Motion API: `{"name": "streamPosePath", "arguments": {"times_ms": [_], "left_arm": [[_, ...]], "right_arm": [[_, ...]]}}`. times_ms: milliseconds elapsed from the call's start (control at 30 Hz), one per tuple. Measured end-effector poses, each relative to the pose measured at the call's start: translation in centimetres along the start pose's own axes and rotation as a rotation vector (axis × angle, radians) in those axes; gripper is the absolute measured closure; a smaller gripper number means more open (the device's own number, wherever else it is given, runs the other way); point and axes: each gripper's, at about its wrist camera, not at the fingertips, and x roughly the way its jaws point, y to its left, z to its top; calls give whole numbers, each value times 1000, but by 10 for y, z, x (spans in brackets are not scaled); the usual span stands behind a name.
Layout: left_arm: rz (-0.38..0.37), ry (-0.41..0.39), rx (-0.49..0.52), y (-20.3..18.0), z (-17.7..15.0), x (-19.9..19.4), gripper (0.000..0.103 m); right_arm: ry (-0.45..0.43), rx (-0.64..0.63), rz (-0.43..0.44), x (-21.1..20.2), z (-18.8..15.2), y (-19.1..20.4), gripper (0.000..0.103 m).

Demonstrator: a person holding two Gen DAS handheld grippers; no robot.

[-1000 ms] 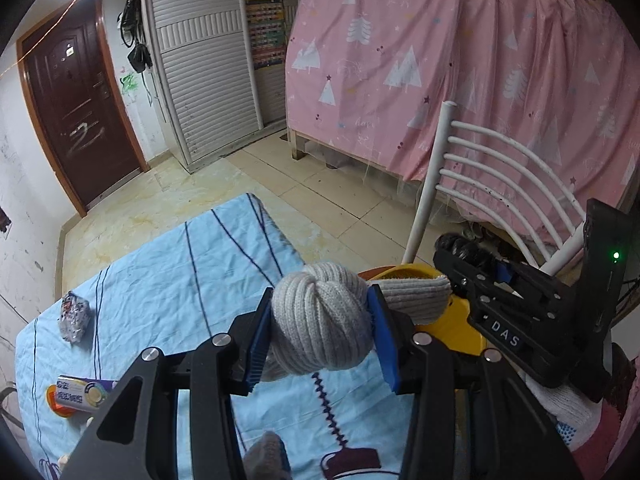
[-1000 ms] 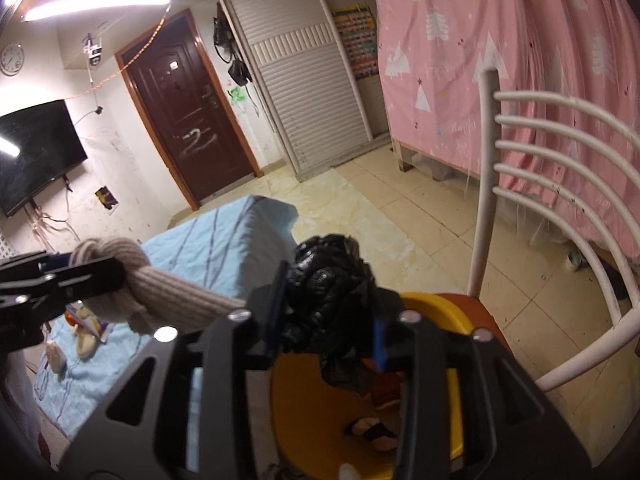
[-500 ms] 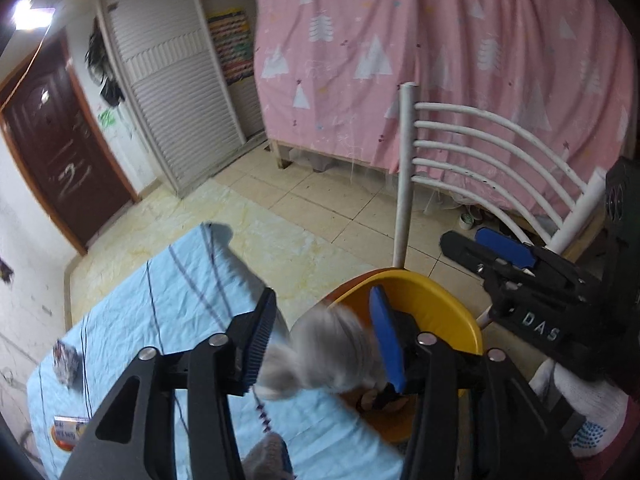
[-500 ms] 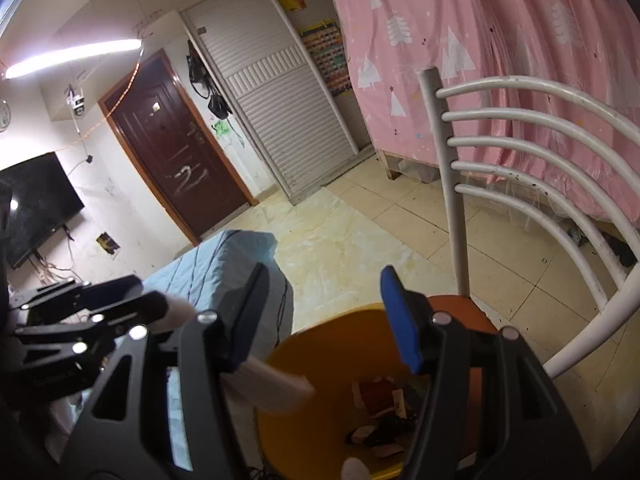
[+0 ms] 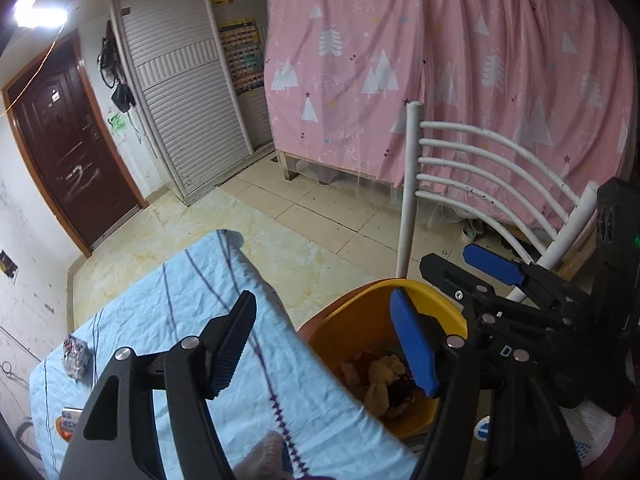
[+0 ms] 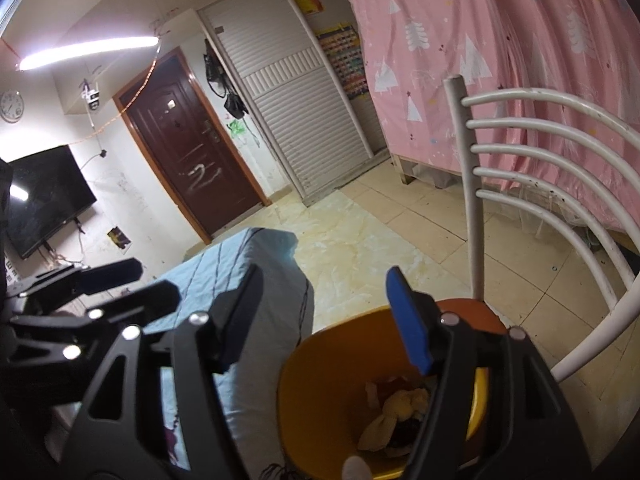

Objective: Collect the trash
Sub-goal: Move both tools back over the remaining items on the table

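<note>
A yellow bin (image 5: pixel 332 332) stands on a chair seat beside the table; it also shows in the right wrist view (image 6: pixel 316 408). Inside lie a knotted beige sock (image 5: pixel 378 394), dark trash and scraps (image 6: pixel 400 412). My left gripper (image 5: pixel 324 336) is open and empty, above the table edge and the bin's rim. My right gripper (image 6: pixel 326 316) is open and empty, above the bin. The right gripper also shows in the left wrist view (image 5: pixel 472 264), to the right over the bin. The left gripper shows in the right wrist view (image 6: pixel 120 280) at the left.
The table has a light blue striped cloth (image 5: pixel 160 320). On its far left lie a crumpled wrapper (image 5: pixel 76 356) and a small packet (image 5: pixel 70 420). A white chair back (image 5: pixel 460 168) rises behind the bin. A pink curtain (image 5: pixel 440 60) hangs beyond.
My left gripper let go of the knotted beige sock and my right gripper let go of the black trash. Both fell into the yellow bin. Both grippers opened.
</note>
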Motion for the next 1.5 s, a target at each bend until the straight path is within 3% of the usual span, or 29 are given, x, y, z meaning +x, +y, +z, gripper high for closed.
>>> {"name": "streamPosePath", "arguments": {"times_ms": [300, 867, 1200, 1500], "left_arm": [[4, -32, -73, 49, -19, -31, 38], [79, -103, -246, 172, -78, -98, 30], [144, -95, -337, 240, -132, -120, 29], [172, -25, -444, 298, -190, -118, 29]], "right_arm": [[46, -71, 27, 10, -13, 45, 39], [154, -271, 141, 51, -36, 168, 34], [234, -371, 195, 76, -56, 227, 29], [289, -453, 230, 94, -74, 272, 23]]}}
